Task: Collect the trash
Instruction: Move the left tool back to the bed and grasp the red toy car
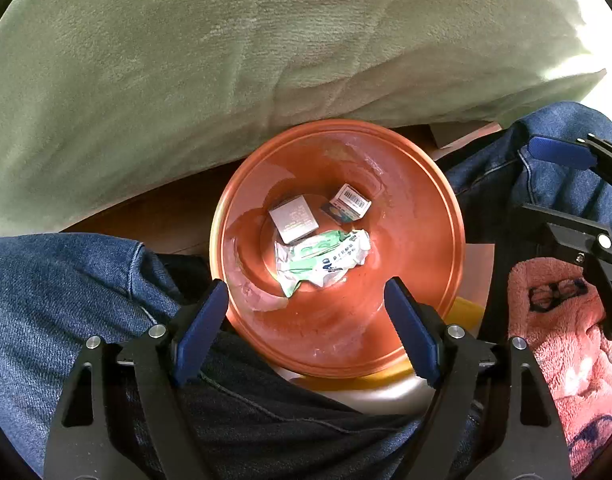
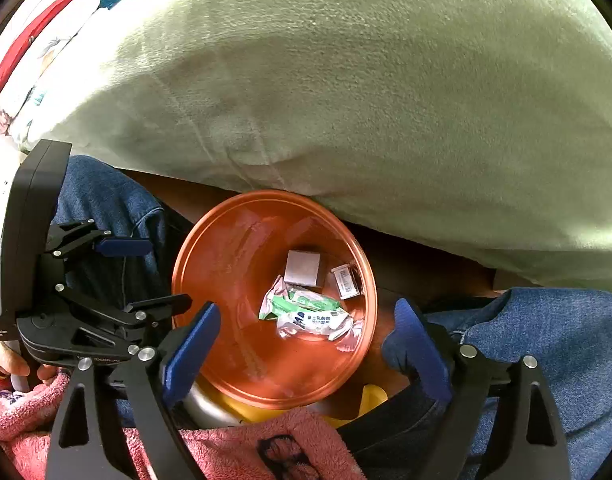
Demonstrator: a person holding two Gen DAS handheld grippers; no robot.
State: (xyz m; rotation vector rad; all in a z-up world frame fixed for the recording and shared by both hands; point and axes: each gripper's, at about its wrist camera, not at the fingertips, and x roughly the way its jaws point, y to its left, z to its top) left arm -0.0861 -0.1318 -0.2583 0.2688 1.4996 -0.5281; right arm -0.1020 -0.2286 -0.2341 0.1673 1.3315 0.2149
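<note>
An orange bin point(image 1: 417, 216) point(image 2: 226, 264) stands on the floor between the person's knees. Inside lie a crumpled green-and-white wrapper point(image 1: 321, 258) point(image 2: 309, 312), a small grey box point(image 1: 294, 220) point(image 2: 302, 269) and a small barcode box point(image 1: 347, 203) point(image 2: 345, 282). My left gripper point(image 1: 306, 328) is open and empty above the bin's near rim. My right gripper point(image 2: 306, 344) is open and empty, also above the near rim. The right gripper shows at the right edge of the left wrist view point(image 1: 573, 176). The left gripper shows at the left of the right wrist view point(image 2: 142, 276).
A large pale green cushion point(image 1: 234, 64) point(image 2: 365, 92) overhangs the bin's far side. Blue-jeaned legs point(image 1: 58, 292) point(image 2: 545, 340) flank the bin. A pink fleece cloth point(image 1: 565, 352) point(image 2: 234, 448) lies near. A yellow-and-silver object point(image 1: 465, 312) point(image 2: 369, 396) sits under the bin.
</note>
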